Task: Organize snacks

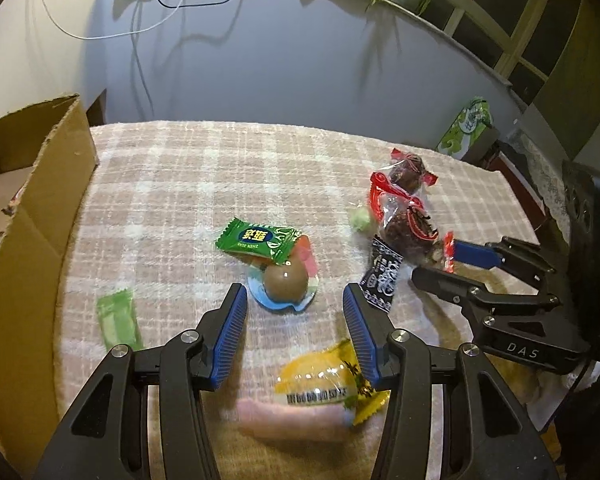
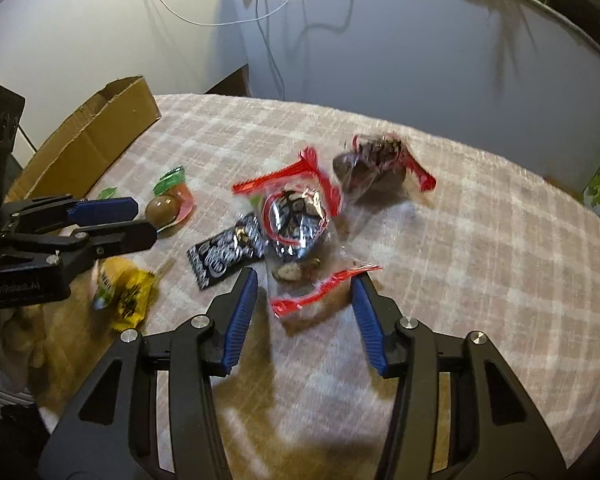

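I had both tongs released over the checked cloth (image 1: pixel 172 168). My left gripper (image 1: pixel 295 300) hung spread just short of the brown ball sweet (image 1: pixel 285 282) on its blue and pink wrapper, a green packet (image 1: pixel 256 240) touching its far side. My right gripper (image 2: pixel 305 288) stood wide around the near end of the clear red-edged bag (image 2: pixel 296 224), gripping nothing as yet. A black packet (image 2: pixel 224 256) lay just left of that bag, and a second red-edged bag (image 2: pixel 376 164) lay beyond it toward the far edge. The yellow packet (image 1: pixel 328 380) sat by the near edge. The cardboard box (image 1: pixel 40 200) waited at the left edge. I judged sorting barely begun: next, each pair needed lowering and clenching, then a carry to the box.
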Tool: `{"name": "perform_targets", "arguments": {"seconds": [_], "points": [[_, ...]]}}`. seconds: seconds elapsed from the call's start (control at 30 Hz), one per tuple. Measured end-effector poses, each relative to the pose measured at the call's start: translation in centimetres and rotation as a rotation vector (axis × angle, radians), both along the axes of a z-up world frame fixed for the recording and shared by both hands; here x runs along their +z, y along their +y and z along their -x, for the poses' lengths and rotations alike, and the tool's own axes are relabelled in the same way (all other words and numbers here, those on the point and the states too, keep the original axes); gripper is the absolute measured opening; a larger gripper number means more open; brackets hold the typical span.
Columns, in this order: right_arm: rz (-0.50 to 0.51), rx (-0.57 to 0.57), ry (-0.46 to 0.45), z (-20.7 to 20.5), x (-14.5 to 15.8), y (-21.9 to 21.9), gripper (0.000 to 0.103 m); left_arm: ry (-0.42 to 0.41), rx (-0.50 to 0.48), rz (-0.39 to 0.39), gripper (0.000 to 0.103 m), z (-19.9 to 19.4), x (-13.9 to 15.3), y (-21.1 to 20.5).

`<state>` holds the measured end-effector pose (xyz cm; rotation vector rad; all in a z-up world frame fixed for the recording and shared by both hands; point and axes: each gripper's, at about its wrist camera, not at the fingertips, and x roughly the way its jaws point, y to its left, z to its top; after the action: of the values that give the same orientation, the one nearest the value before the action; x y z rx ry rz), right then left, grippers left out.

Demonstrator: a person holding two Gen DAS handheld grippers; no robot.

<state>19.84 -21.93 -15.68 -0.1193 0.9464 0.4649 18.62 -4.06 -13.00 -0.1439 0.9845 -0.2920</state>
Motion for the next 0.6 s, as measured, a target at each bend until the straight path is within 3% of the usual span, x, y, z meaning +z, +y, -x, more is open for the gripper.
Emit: {"name": "perform_targets", "arguments": {"seconds": [0.27,0.33,0.43,0.6], "points": [[0.012,0.008,-0.009,-0.8,-0.1,0.3,0.051,-0.005,-0.017,-0.035,0.049,-0.6,-0.4,-0.6],[0.027,0.008,-0.023,-0.6,0.3,0.0,0.051,-0.013,-0.014,-0.044,0.043,-0.6,-0.5,-0.5],[0.035,0.011,-0.052,-0.4,1.1,-0.5,0.068,-0.020,-0.011,-0.052,0.039,-0.8,-0.5,-0.5],[0.053,0.048,-0.078,-1.3,1.8,0.3,0.069,-0.027,-0.015,-0.067,0.035,-1.0,-0.5,-0.7]]}}
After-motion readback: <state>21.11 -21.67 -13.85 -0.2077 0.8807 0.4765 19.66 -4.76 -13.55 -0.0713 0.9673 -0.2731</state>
